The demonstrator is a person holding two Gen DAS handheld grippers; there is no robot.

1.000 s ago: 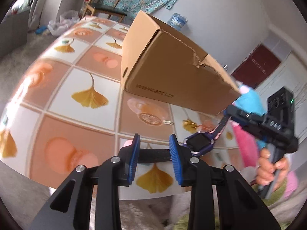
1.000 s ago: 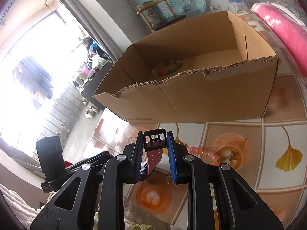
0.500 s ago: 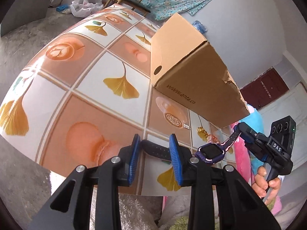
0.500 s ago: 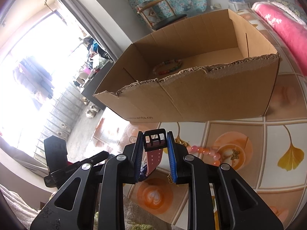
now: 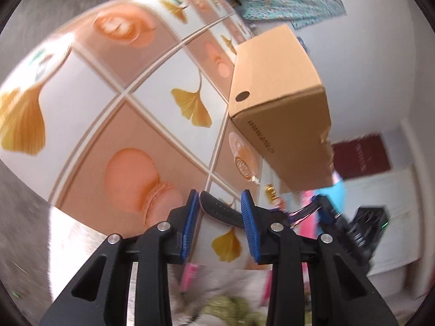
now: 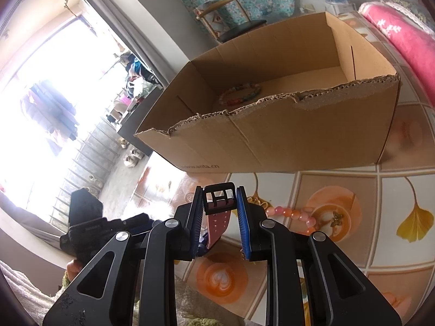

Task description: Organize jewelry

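A child's watch with a pink and black strap is held between both grippers above the table. My left gripper point(image 5: 218, 209) is shut on the black perforated strap end point(image 5: 220, 210). My right gripper point(image 6: 220, 203) is shut on the buckle end of the strap point(image 6: 218, 199), pink inside. The open cardboard box point(image 6: 285, 135) stands just beyond, with a beaded bracelet point(image 6: 239, 95) on its floor. The box also shows in the left wrist view point(image 5: 280, 103), seen from its closed side. The right gripper shows in the left wrist view point(image 5: 326, 209), blurred.
A pink bead bracelet point(image 6: 293, 214) and a small gold piece point(image 6: 258, 201) lie on the patterned tablecloth point(image 6: 380, 217) in front of the box. A pink blanket point(image 6: 402, 35) lies at the right. A chair point(image 6: 228, 19) stands behind the box.
The left gripper has swung left and tilted, so the box moved right in its view and the watch face slid behind the right finger. The right gripper has hardly moved.
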